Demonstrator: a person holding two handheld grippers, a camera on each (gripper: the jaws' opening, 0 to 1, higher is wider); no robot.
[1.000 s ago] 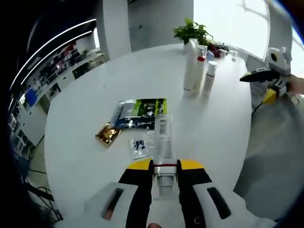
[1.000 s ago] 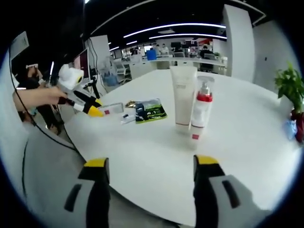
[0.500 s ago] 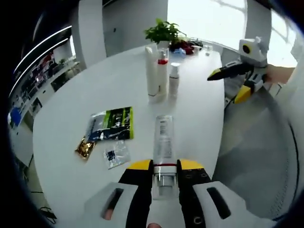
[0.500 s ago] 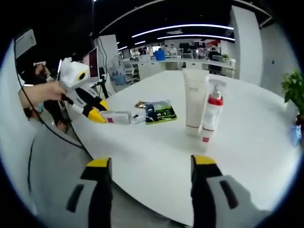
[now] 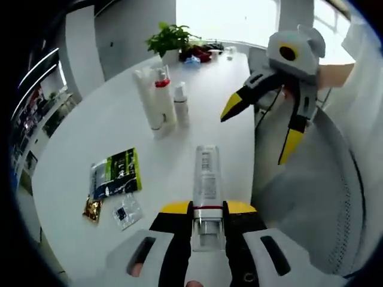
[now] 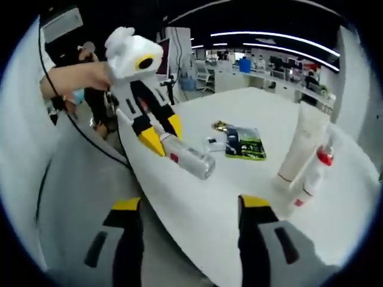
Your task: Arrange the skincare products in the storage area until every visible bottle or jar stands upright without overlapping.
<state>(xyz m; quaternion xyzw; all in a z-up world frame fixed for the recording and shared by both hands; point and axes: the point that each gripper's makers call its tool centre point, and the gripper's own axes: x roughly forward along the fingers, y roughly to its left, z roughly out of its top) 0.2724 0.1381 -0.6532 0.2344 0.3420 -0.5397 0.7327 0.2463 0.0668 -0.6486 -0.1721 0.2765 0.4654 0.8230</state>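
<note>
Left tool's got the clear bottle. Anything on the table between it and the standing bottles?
Nothing visible does. The clear bottle points over bare table toward the standing bottles; the sachets lie off to the side, and the open right tool hovers beside.

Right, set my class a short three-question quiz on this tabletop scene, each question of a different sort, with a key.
1. True or false: the left hand-held gripper is shut on the clear bottle.
2. Multiple choice: the white tube is A) lying flat, B) standing upright, C) held by the right hand-held gripper.
3. Fill in: the green sachet lies flat on the white ____.

Key: 1 true; 2 B; 3 table.
</note>
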